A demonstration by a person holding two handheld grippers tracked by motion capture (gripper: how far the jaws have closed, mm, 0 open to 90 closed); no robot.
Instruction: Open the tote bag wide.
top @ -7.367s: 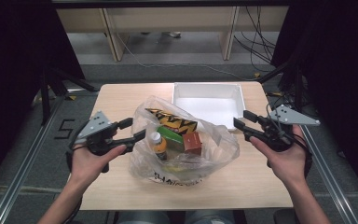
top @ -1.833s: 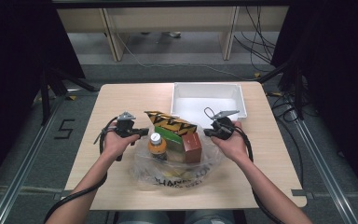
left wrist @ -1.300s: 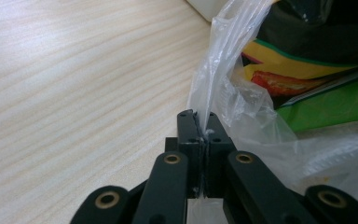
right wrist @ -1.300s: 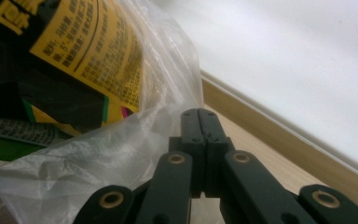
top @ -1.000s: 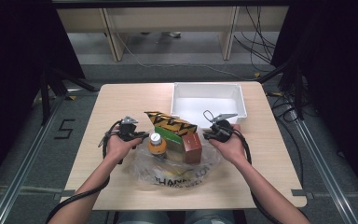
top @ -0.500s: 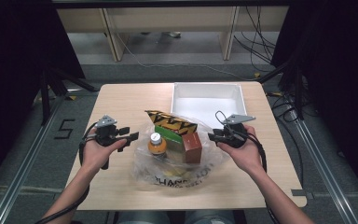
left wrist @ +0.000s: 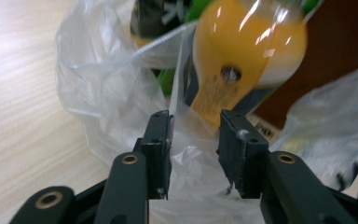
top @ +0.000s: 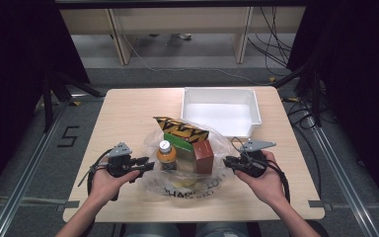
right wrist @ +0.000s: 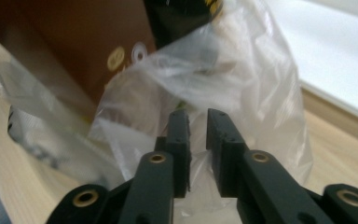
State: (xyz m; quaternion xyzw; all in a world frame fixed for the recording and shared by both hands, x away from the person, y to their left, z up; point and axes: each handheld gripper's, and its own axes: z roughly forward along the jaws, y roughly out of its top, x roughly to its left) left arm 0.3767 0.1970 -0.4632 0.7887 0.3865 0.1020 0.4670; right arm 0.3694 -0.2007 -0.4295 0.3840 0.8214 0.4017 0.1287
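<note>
Left of bag [top: 185, 183], left tongs [top: 147, 164] just narrowed, still slack around film; right of it, right tongs [top: 228, 161] just narrowed, film between, unpinched. Clamp both 2, peel down evenly.

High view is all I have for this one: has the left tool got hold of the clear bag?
Observer: Not pressed on it. In the left gripper view the left tool has its jaws apart. They have just been closing, with a fold of the bag between them.
Operator: And the right tool?
Observer: In the right gripper view the right tool has jaws that have just been closing to a slim gap, with bag film in it. I can't tell whether the film is pinched.
Operator: What sits straight ahead of the left one?
Observer: The orange drink bottle, close behind the film.
</note>
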